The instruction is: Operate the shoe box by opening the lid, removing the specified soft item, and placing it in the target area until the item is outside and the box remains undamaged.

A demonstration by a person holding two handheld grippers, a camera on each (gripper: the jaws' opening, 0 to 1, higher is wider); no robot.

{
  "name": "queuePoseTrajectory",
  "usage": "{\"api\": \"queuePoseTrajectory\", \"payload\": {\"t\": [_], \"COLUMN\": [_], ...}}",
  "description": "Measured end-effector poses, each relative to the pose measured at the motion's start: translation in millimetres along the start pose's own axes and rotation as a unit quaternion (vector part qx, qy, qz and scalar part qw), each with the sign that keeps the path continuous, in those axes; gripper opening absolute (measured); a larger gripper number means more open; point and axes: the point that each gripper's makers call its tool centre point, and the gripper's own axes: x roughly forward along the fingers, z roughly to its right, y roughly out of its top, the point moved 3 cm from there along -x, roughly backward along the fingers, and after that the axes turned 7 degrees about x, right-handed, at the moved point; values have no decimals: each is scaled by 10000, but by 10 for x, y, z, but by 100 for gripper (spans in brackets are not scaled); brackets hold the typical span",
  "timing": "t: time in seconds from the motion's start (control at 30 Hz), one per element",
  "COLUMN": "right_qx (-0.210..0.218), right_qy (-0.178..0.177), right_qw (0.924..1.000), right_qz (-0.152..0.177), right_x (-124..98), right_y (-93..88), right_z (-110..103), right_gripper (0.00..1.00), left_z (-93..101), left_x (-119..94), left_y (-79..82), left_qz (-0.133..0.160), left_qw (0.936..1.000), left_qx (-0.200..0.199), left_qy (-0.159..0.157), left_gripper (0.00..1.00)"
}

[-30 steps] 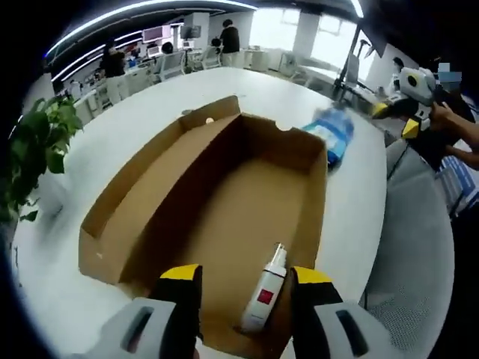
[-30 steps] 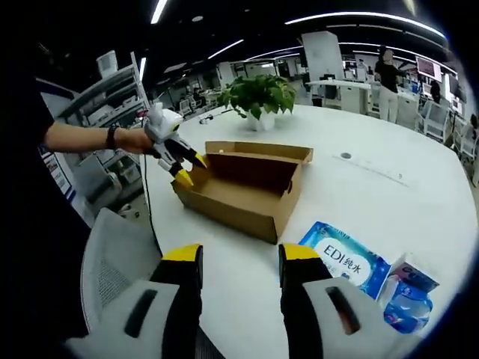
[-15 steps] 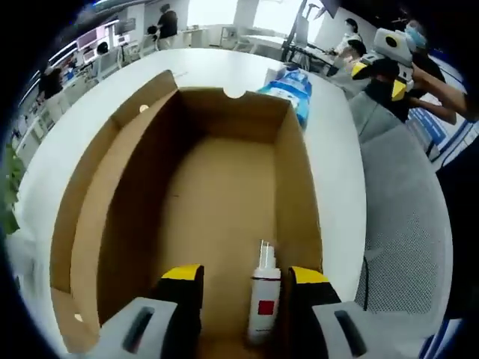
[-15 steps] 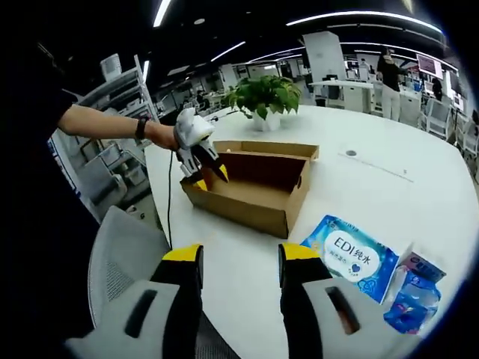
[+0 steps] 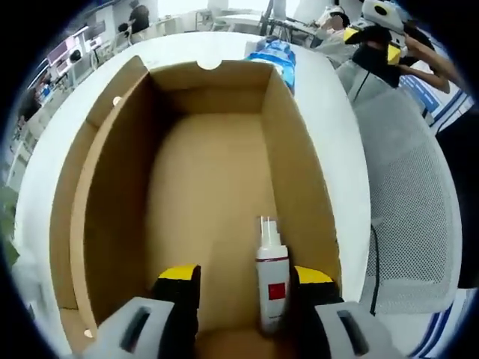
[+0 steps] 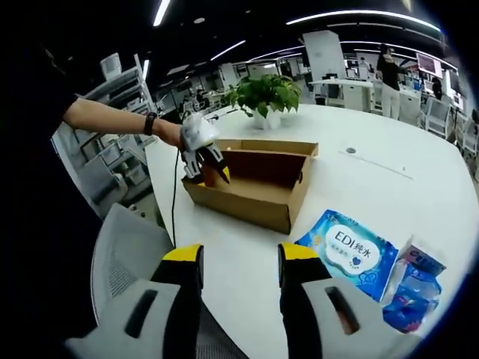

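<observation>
left gripper (image 5: 243, 288) has dropped further into the open shoe box (image 5: 288, 161) over the last second; a second ago it hovered outside the near wall, now its jaws stand apart inside the near end, over the cardboard floor. small white spray bottle (image 5: 271, 278) with a red label lies between the jaws, close against the right-hand one, nozzle pointing away down the box. jaws not yet closed on it.

the bottle is a hard thing by its look, so whether it counts as the soft item is doubtful. beyond the far wall of the box, ahead and right of the jaws, a blue wipes pack (image 5: 275, 56) rests on the white counter (image 5: 340, 149), already outside the box. lid flap (image 5: 101, 142) stands folded open along the left side of the jaws. box walls look sound, no tears seen.

right gripper (image 6: 232, 258) hangs off the counter edge above a grey mesh chair (image 6: 123, 250), jaws apart, nothing between them. it has hardly shifted. ahead of those jaws the box sits near, with the left gripper seen dipping into its left end. right of the jaws, the wipes pack lies beside a smaller blue tissue packet (image 6: 413, 288). farther off, a potted plant (image 6: 262, 93) stands beyond the box.

judgement: descent suggests a grasp on the bottle comes next; closing should be gentle and clear of the right wall.
</observation>
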Motion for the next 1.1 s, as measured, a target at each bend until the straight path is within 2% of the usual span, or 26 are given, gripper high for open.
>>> {"api": "queuePoseTrajectory", "payload": {"t": [0.13, 0.27, 0.43, 0.53, 0.6, 0.67, 0.7, 0.8, 1.1], "right_qx": [48, 53, 64, 74, 91, 83, 83, 88, 84], "right_qy": [6, -36, -77, -115, -133, -149, -153, -168, -104], "right_qw": [10000, 10000, 9999, 9999, 9999, 9999, 9998, 9998, 9999], "right_qz": [47, 37, 9, 8, 19, 10, 5, 3, -71], "right_x": [-19, -30, -55, -78, -90, -95, -98, -97, 6], "right_y": [5, -16, -53, -63, -63, -65, -67, -65, -57], "right_z": [-8, -13, -17, -3, 6, 12, 15, 24, 19], "right_gripper": [37, 36, 36, 35, 35, 35, 35, 34, 32], "left_z": [53, 29, 7, 52, 84, 121, 119, 102, -5], "left_x": [71, 107, 142, 172, 192, 213, 229, 223, 129], "left_y": [-115, -138, -99, -71, -47, -30, -19, -14, 21], "left_qz": [-406, -515, -301, -190, -117, -64, -47, -92, 243], "left_qw": [9985, 9969, 9979, 9986, 9988, 9986, 9980, 9985, 9983], "left_qx": [378, 547, 504, 444, 444, 514, 619, 519, 220], "left_qy": [5, 214, 281, 197, 156, 121, 133, 178, 477], "left_gripper": [51, 51, 44, 38, 32, 21, 21, 20, 19]}}
